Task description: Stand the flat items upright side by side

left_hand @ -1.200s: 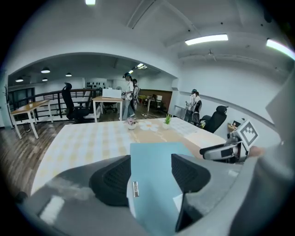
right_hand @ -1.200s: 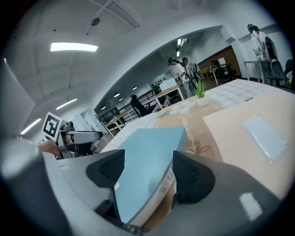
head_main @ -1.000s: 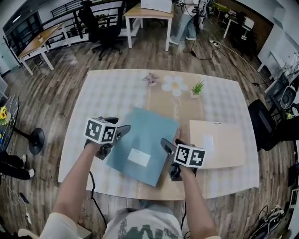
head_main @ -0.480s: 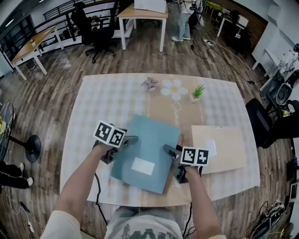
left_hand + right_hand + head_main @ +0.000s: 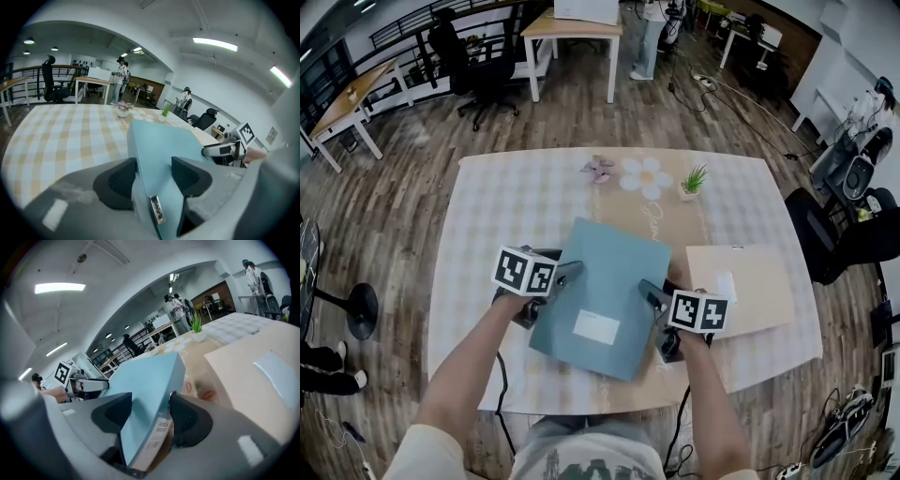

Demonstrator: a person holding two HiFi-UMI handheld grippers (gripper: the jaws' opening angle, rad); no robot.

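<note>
As jaws close, left gripper (image 5: 569, 274) and right gripper (image 5: 650, 293) clamp the blue box (image 5: 609, 277), lengthwise pointing away.

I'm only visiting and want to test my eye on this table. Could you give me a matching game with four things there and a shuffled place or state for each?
Things:
1 blue box
2 tan box
3 little plant
4 white flower shape

Places:
A green and upright, at the far side
B lying flat at the right side of the table
C across the middle of the table
D flat, just left of the plant

Pairs: 1-C; 2-B; 3-A; 4-D
</note>
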